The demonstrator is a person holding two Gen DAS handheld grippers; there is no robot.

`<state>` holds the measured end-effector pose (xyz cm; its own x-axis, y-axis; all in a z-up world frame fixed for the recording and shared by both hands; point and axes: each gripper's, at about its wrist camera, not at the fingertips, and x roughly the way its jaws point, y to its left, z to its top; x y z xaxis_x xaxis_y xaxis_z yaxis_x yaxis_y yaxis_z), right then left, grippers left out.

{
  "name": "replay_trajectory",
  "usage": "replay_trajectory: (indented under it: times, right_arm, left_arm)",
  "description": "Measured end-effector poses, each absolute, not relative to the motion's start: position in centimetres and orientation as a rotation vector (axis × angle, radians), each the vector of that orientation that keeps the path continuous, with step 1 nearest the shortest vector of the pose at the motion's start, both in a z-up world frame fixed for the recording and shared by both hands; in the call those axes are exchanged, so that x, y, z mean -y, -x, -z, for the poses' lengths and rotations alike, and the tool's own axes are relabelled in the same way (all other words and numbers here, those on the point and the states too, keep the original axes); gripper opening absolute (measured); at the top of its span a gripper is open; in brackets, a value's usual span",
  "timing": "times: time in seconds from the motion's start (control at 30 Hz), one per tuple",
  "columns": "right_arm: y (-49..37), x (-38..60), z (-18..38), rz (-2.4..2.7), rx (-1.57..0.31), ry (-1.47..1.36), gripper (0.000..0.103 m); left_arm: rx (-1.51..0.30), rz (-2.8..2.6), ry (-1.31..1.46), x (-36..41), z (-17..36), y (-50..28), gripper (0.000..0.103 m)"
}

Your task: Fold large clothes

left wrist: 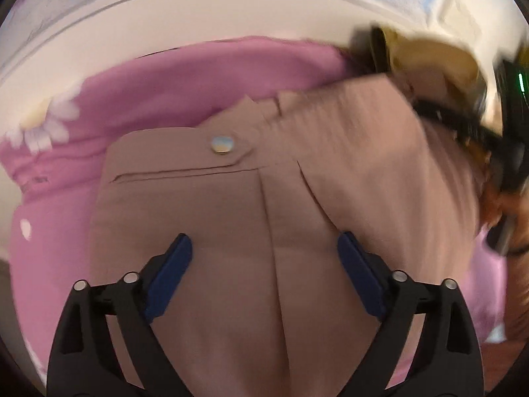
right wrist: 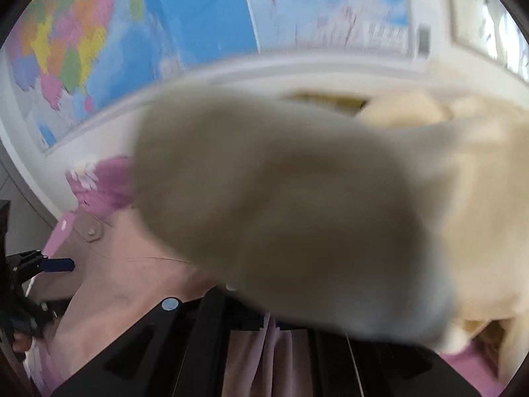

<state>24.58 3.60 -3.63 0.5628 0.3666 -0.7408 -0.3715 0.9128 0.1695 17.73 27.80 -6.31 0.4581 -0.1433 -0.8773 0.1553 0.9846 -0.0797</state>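
A dusty-pink garment [left wrist: 231,218] with a snap button [left wrist: 222,143] and a flap lies on a pink bedspread [left wrist: 148,99]. My left gripper [left wrist: 264,258] is open and hovers just above the garment, its blue pads [left wrist: 172,274] on either side of a centre seam. In the right wrist view a cream cloth [right wrist: 297,205] is blurred and covers my right gripper's fingertips; the cloth hangs from the jaws. The pink garment [right wrist: 132,264] lies below left, with my left gripper [right wrist: 56,264] at the left edge.
A white headboard or wall rail [left wrist: 198,10] runs behind the bed. A colourful wall map [right wrist: 132,33] hangs above it. A cream pile [right wrist: 406,109] lies at the back right. The bedspread has white flower prints [left wrist: 46,125].
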Motion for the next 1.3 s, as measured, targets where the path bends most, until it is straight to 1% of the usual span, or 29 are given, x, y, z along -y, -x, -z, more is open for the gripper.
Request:
replay_trajectory:
  times: [0.03, 0.07, 0.1, 0.13, 0.17, 0.27, 0.37, 0.43, 0.47, 0.5, 0.53, 0.6, 0.63, 0.67, 0.73, 0.8, 0.87, 0.9, 0.93, 0.97, 1.03, 1.13, 1.2, 1.23, 1.3]
  right_arm:
    - [-25.0, -4.2, 4.3, -0.439, -0.912, 0.032, 0.006]
    - [-25.3, -4.4, 4.8, -0.442, -0.942, 0.043, 0.009]
    - [-25.2, -4.3, 5.0, -0.450, -0.957, 0.058, 0.011]
    - [-24.9, -4.2, 4.8, -0.460, -0.954, 0.066, 0.016]
    - [-24.5, -3.9, 4.5, -0.471, -0.954, 0.072, 0.027]
    - [-22.1, -2.8, 2.2, -0.500, -0.877, 0.082, 0.038]
    - [-20.0, -3.6, 0.9, -0.596, -0.826, 0.122, 0.038]
    - [-20.0, -5.4, 1.1, -0.630, -0.827, 0.181, 0.038]
    - [-20.6, -6.5, 1.7, -0.625, -0.843, 0.209, 0.032]
    - [-21.5, -6.9, 2.3, -0.634, -0.871, 0.218, 0.029]
    - [-22.1, -7.6, 2.8, -0.641, -0.895, 0.224, 0.023]
    - [-23.8, -9.1, 4.2, -0.589, -0.913, 0.258, 0.019]
    - [-24.8, -8.4, 4.7, -0.550, -0.928, 0.255, 0.007]
    - [-25.7, -8.5, 5.1, -0.514, -0.941, 0.248, 0.000]
    - [-27.2, -8.3, 5.5, -0.480, -0.970, 0.197, 0.000]
    - [-26.7, -8.6, 5.0, -0.476, -0.956, 0.243, 0.002]
    - [-25.2, -8.5, 3.6, -0.490, -0.902, 0.237, 0.021]
    - [-24.0, -8.1, 2.5, -0.529, -0.871, 0.215, 0.024]
    - [-22.9, -7.8, 1.9, -0.561, -0.849, 0.206, 0.025]
    - [-21.6, -7.4, 1.0, -0.606, -0.817, 0.208, 0.028]
    - [-19.7, -8.1, 0.3, -0.684, -0.789, 0.250, 0.030]
    - [-20.5, -10.7, 1.9, -0.741, -0.862, 0.272, 0.030]
    - [-22.8, -11.5, 4.0, -0.687, -0.926, 0.302, 0.023]
    - [-23.6, -11.4, 4.6, -0.666, -0.954, 0.297, 0.015]
    - [-25.7, -10.9, 6.2, -0.671, -1.056, 0.182, 0.015]
  left_arm:
    - [-1.085, 0.177, -0.033, -27.4, 6.8, -17.8, 0.055]
    - [-1.103, 0.156, -0.027, -27.5, 7.4, -18.0, 0.037]
    - [-1.113, 0.141, -0.009, -27.8, 7.7, -18.2, 0.030]
    - [-1.114, 0.128, 0.027, -28.6, 7.9, -18.5, 0.023]
    - [-1.110, 0.117, 0.071, -29.5, 8.0, -18.6, 0.023]
    - [-1.101, 0.115, 0.146, -31.2, 7.9, -18.6, 0.022]
    - [-1.092, 0.103, 0.142, -31.5, 8.0, -18.5, 0.023]
    - [-1.089, 0.086, 0.145, -31.5, 8.0, -19.0, 0.023]
    - [-1.088, 0.076, 0.155, -31.6, 8.0, -19.2, 0.024]
    - [-1.086, 0.069, 0.163, -31.4, 7.9, -19.4, 0.025]
    - [-1.082, 0.061, 0.169, -31.4, 7.4, -19.6, 0.026]
    - [-1.068, 0.036, 0.178, -31.8, 7.0, -19.3, 0.028]
    - [-1.051, 0.024, 0.185, -32.1, 6.6, -18.8, 0.035]
    - [-1.039, 0.014, 0.190, -32.5, 6.3, -18.7, 0.041]
    - [-0.981, -0.016, 0.200, -33.4, 5.0, -17.2, 0.049]
    - [-0.930, -0.021, 0.222, -34.4, 3.7, -15.3, 0.051]
    - [-0.897, -0.037, 0.243, -35.5, 2.8, -13.1, 0.054]
    - [-0.880, -0.034, 0.255, -36.0, 2.5, -12.0, 0.055]
    - [-0.863, -0.031, 0.267, -36.4, 2.3, -10.8, 0.060]
    - [-0.858, -0.039, 0.271, -36.8, 2.1, -9.8, 0.062]
    - [-0.861, -0.034, 0.259, -36.0, 2.7, -9.0, 0.063]
    - [-0.900, -0.061, 0.206, -35.3, 4.5, -9.3, 0.063]
    - [-0.932, -0.086, 0.220, -35.7, 5.7, -9.9, 0.061]
    - [-0.947, -0.114, 0.223, -36.1, 6.4, -10.3, 0.059]
    - [-0.967, -0.133, 0.256, -36.9, 7.3, -10.7, 0.060]
